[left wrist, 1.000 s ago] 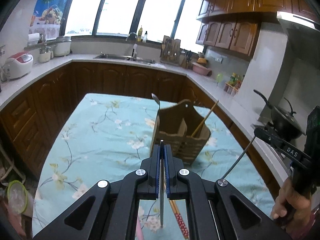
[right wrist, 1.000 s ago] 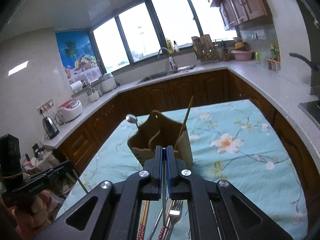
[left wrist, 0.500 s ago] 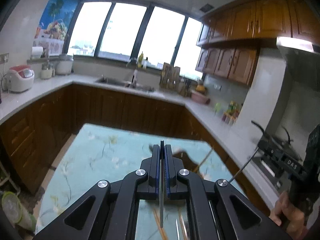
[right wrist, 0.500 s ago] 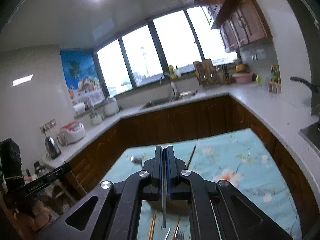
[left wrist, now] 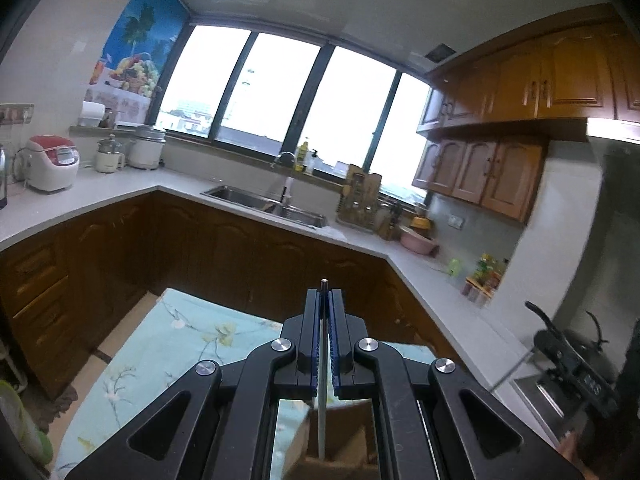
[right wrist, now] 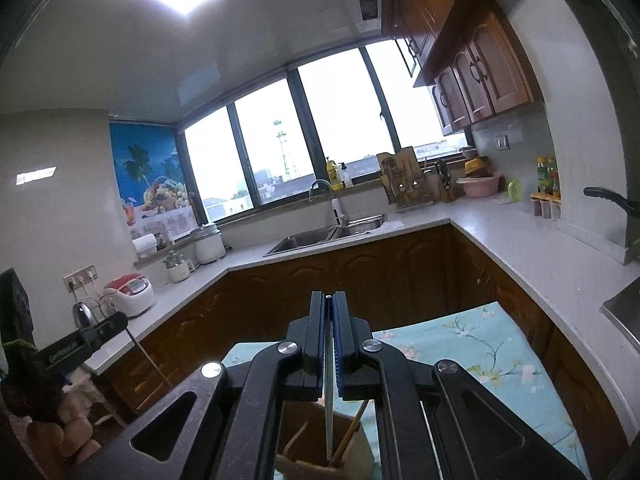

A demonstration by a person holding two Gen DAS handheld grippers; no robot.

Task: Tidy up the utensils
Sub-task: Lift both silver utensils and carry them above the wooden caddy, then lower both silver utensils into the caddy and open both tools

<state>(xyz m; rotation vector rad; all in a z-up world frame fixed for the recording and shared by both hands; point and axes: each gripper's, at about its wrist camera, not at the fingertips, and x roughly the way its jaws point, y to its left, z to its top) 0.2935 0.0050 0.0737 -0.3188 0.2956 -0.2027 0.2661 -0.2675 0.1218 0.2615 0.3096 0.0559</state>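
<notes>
My left gripper (left wrist: 324, 294) has its fingers (left wrist: 311, 332) pressed together on a thin metal rod (left wrist: 322, 408) that runs down toward the holder (left wrist: 340, 436) below. My right gripper (right wrist: 328, 296) is likewise clamped on a slim rod (right wrist: 329, 408), whose lower end reaches into the holder (right wrist: 304, 436) beside a chopstick (right wrist: 352, 428). What utensils the rods are I cannot tell. The holder stands at the near end of the table (right wrist: 472, 344), under a floral cloth. Both grippers point over the table toward the far sink (left wrist: 264, 202).
</notes>
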